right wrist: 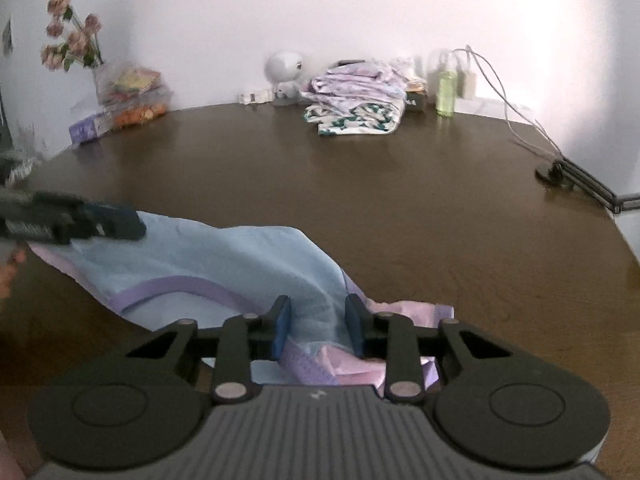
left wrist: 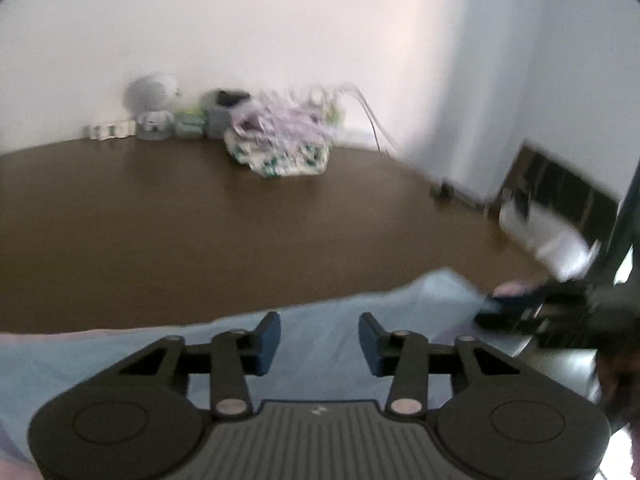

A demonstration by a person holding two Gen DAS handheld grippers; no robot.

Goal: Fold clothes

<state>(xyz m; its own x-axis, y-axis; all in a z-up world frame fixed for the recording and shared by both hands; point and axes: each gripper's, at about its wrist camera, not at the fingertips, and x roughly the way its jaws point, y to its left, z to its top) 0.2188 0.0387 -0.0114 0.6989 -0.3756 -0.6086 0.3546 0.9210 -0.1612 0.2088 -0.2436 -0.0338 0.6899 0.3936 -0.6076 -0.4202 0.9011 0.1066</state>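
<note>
Light-blue cloth with lilac trim, the garment (right wrist: 224,256), lies at the near edge of the dark brown tabletop (right wrist: 400,200), partly bunched and reaching from the near-left side toward the near middle. A pink layer shows under it at its left and right ends.

My right gripper (right wrist: 316,328) stands with its blue pads somewhat apart, and a fold of the garment rises between them; I cannot tell from its own view whether the pads actually press the cloth. In the left wrist view the same gripper (left wrist: 500,308) appears blurred at the garment's right corner, touching it.

My left gripper (left wrist: 319,344) is spread wide above the blue cloth (left wrist: 328,312), nothing between its pads. In the right wrist view it (right wrist: 132,222) sits at the garment's far-left corner, touching or just over it; blur prevents a finer reading.

At the far edge of the tabletop, against the white wall, I note a stack of folded clothes (right wrist: 356,100), a pale green bottle (right wrist: 446,94) just to its right, a small white round device (right wrist: 286,66) to its left, and flowers (right wrist: 70,36) at the far-left corner.
</note>
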